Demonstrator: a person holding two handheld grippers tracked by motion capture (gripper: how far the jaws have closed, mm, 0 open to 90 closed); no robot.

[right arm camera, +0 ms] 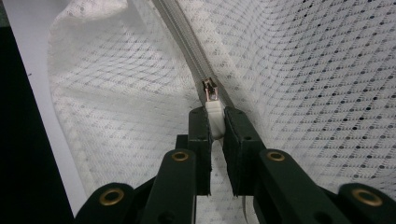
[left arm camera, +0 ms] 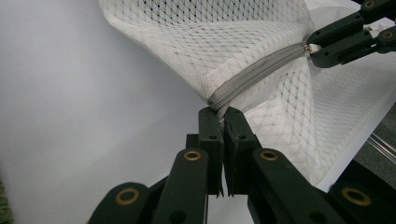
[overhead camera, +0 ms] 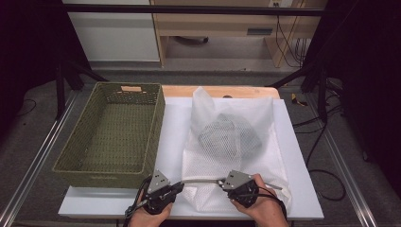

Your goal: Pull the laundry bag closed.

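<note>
A white mesh laundry bag (overhead camera: 227,156) lies on the white board with a grey garment (overhead camera: 231,137) inside it. Its grey zipper (overhead camera: 201,180) runs along the near edge between my two grippers. In the left gripper view, my left gripper (left arm camera: 219,114) is shut on the bag's corner at the zipper's end (left arm camera: 215,99). My right gripper (right arm camera: 215,116) is shut on the white zipper pull tab (right arm camera: 214,114), just behind the metal slider (right arm camera: 210,89). From above, the left gripper (overhead camera: 181,185) and right gripper (overhead camera: 220,182) face each other along the zipper.
A green woven basket (overhead camera: 71,151) stands to the left of the bag, its long side against the white board (overhead camera: 293,189). The board's near edge lies just under both hands. Black frame rails run down both sides of the table.
</note>
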